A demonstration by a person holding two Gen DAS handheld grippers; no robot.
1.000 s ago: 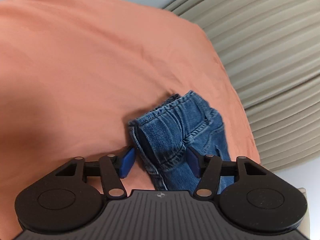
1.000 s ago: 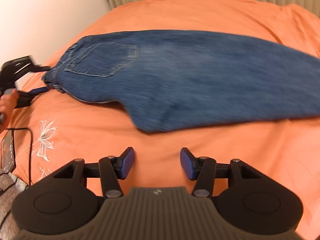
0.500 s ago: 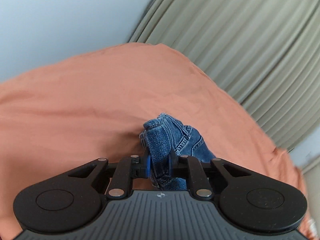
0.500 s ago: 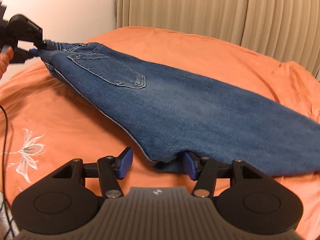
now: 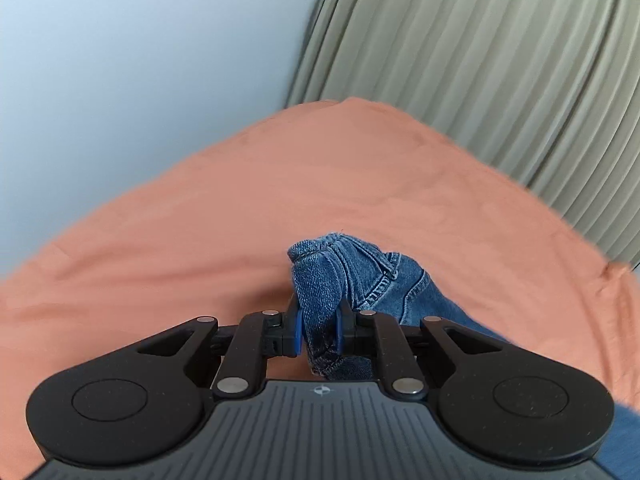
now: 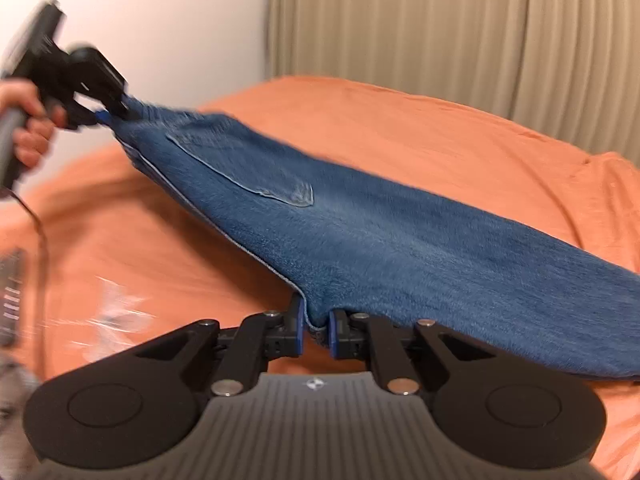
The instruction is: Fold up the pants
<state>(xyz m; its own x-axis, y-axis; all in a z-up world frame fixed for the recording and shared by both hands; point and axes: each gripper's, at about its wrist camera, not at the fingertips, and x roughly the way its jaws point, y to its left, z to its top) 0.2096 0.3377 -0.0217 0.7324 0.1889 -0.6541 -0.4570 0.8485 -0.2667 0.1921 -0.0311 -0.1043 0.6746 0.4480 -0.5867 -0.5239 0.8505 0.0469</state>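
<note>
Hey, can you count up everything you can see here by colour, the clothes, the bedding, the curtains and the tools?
Blue: 1, the blue denim pants
Orange: 1, the orange cotton bedsheet
Beige: 1, the beige pleated curtain
Black: 2, the left hand-held gripper and the right hand-held gripper
Total: 5

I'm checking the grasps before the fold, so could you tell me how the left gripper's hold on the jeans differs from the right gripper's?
The left gripper clamps a thick, bunched wad at the waistband end of the jeans; the right gripper pinches a thin edge at the crotch corner. The left gripper's jaws stand a little wider apart than the right's. The right's jaws have just been closing. Both are shut on denim, holding that end of the jeans above the orange bedspread.
</note>
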